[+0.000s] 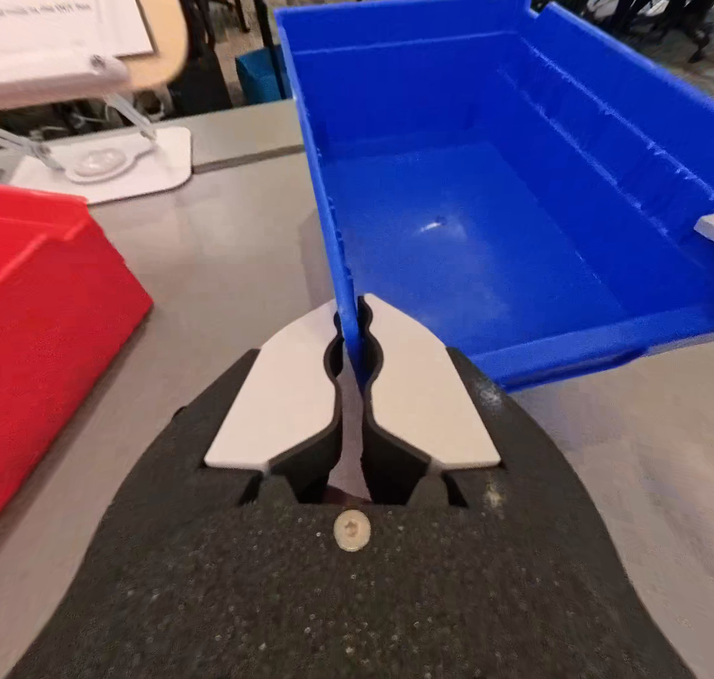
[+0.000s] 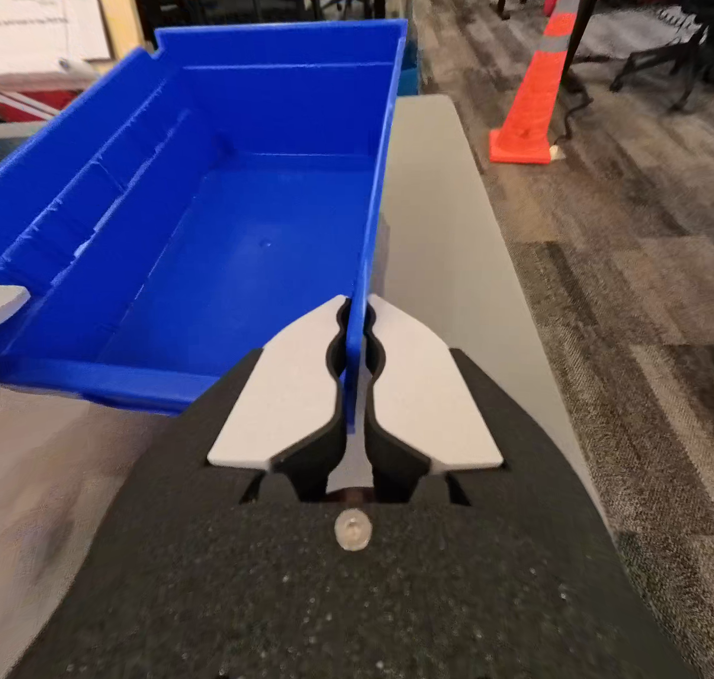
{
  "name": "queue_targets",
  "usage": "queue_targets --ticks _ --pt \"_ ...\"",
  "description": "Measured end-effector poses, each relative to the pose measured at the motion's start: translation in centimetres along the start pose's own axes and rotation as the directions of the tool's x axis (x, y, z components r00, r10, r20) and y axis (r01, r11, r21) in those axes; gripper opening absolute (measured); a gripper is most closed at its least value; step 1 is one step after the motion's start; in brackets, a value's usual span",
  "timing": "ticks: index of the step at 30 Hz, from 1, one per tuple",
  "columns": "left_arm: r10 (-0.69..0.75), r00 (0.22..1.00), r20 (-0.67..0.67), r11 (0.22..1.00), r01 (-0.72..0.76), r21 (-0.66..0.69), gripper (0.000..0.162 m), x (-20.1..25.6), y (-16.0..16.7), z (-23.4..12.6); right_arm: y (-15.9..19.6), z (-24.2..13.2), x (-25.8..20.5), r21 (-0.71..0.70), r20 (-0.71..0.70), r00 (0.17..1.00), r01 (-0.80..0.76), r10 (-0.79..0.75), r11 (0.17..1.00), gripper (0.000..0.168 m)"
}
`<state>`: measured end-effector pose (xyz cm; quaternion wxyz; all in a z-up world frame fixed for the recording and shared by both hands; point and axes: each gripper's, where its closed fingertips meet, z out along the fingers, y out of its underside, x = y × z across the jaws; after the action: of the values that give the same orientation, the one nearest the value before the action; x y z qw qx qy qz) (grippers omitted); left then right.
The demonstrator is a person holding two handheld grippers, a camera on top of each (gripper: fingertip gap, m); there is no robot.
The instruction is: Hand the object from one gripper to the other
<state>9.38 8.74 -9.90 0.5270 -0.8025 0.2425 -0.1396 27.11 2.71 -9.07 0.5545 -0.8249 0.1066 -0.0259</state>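
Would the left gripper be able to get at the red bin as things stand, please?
Probably not yet: the left gripper is shut on the blue bin's wall. The table towards the red bin looks unobstructed.

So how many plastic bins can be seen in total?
2. The blue bin is clamped by both its side walls between the two hand-held grippers; the red bin sits left on the table. Others may be hidden.

Glossy blue plastic bin (image 1: 502,204), matt grey tabletop (image 1: 232,258), speckled rough black hand-held gripper (image 1: 353,312) body.
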Motion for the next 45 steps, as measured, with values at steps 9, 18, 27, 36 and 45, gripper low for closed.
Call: queue_targets --ticks 9,18,27,36,45 --pt "0.021 0.993 -0.12 0.998 -0.029 -0.062 0.012 1.3 3.0 1.7 3.0 2.7 1.7 -0.061 -0.007 0.998 -0.067 0.066 0.996 0.005" --pt "-0.03 0.958 -0.285 0.962 0.105 0.251 0.044 -14.5 -4.9 -12.9 -5.9 -5.4 4.1 0.186 -0.259 0.966 0.063 -0.013 0.98 0.034" --pt "-0.116 0.993 0.017 0.989 0.114 0.095 0.053 -42.8 3.5 -16.2 -12.6 -9.2 -27.7 0.392 0.092 0.93 0.296 -0.357 0.871 0.047" --pt "-0.142 0.989 -0.035 0.987 0.139 -0.077 0.038 -43.4 8.2 -9.2 8.4 -2.0 -47.2 0.022 0.269 0.947 0.178 -0.177 0.984 0.062" --pt "-0.063 0.997 0.036 0.998 0.064 -0.025 0.002 -38.3 8.0 -9.9 7.0 2.4 -40.2 -0.063 -0.019 0.999 0.03 -0.031 0.998 0.01"
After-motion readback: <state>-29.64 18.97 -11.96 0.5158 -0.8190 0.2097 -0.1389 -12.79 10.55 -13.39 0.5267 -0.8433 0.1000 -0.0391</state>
